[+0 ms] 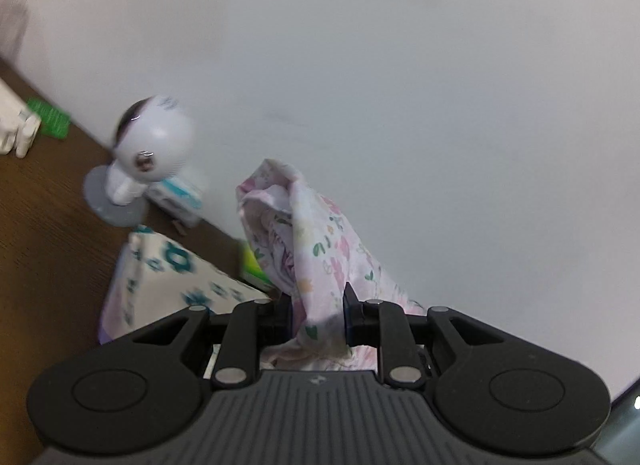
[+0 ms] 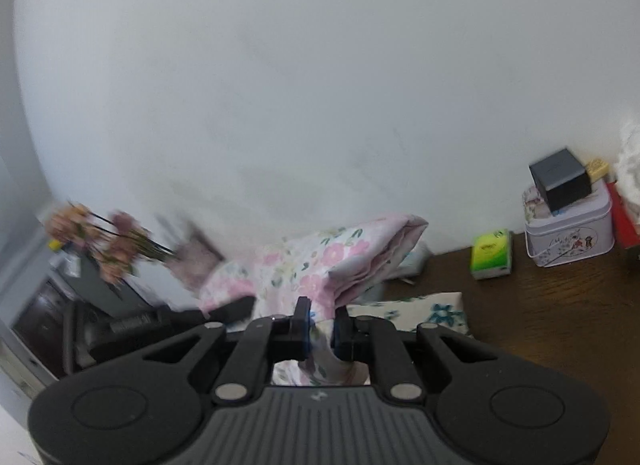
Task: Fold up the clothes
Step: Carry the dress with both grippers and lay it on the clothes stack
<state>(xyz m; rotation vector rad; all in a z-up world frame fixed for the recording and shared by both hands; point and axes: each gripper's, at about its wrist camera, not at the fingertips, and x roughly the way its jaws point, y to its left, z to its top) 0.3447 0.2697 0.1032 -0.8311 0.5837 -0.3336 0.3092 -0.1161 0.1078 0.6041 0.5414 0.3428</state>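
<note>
A pink floral garment (image 1: 320,249) is lifted off the brown table, bunched and folded over. My left gripper (image 1: 318,317) is shut on a thick fold of it, and the cloth rises ahead of the fingers. In the right wrist view the same garment (image 2: 320,261) stretches from my right gripper (image 2: 320,329), shut on its near part, leftward to the other black gripper (image 2: 224,313). A folded white cloth with teal flowers (image 1: 172,281) lies on the table below, also visible past my right gripper as a flat stack (image 2: 424,311).
A white round camera on a grey base (image 1: 148,153) and a tissue pack (image 1: 176,201) stand by the wall. A green pack (image 2: 492,253), a pale tin (image 2: 568,229) with a dark box (image 2: 560,177) on it sit on the table (image 2: 540,325). Dried flowers (image 2: 104,241) at left.
</note>
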